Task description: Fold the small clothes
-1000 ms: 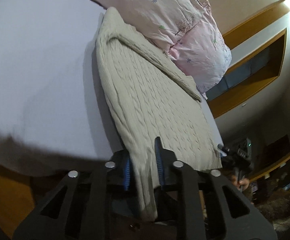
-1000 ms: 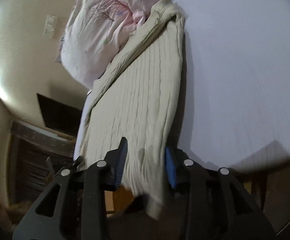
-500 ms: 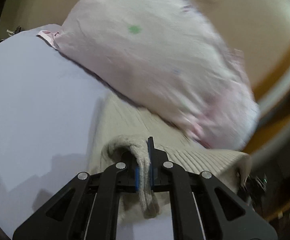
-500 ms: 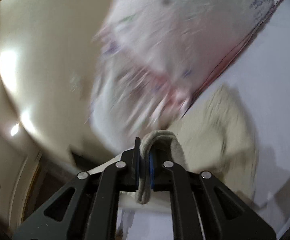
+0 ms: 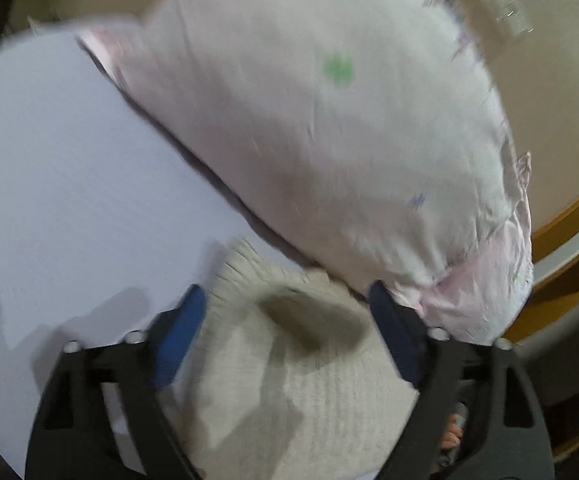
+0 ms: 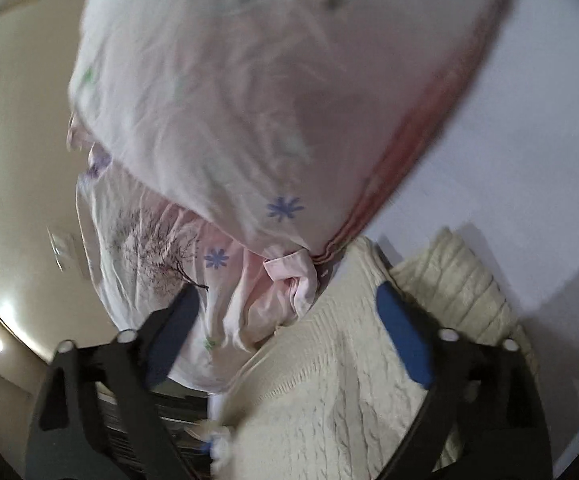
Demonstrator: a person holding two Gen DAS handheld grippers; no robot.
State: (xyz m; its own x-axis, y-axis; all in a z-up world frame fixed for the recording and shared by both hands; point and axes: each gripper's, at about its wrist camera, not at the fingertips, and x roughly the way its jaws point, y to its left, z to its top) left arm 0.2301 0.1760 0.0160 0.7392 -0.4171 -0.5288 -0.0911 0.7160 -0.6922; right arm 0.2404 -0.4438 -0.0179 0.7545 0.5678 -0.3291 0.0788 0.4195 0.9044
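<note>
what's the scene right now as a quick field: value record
garment: cream cable-knit sweater, lying folded over on the bed
surface: pale lilac bed sheet
left gripper: open, jaws spread wide over the sweater, holding nothing
right gripper: open, holding nothing, one finger over the sweater
nearby: pink floral pillows touching the sweater's far edge
image quality: motion blur in both views

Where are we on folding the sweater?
One fold looks done: the cream sweater lies doubled beside the pink pillow. Nothing is in hand; the left gripper and right gripper are open. Possibly left: another fold and squaring the edges.
</note>
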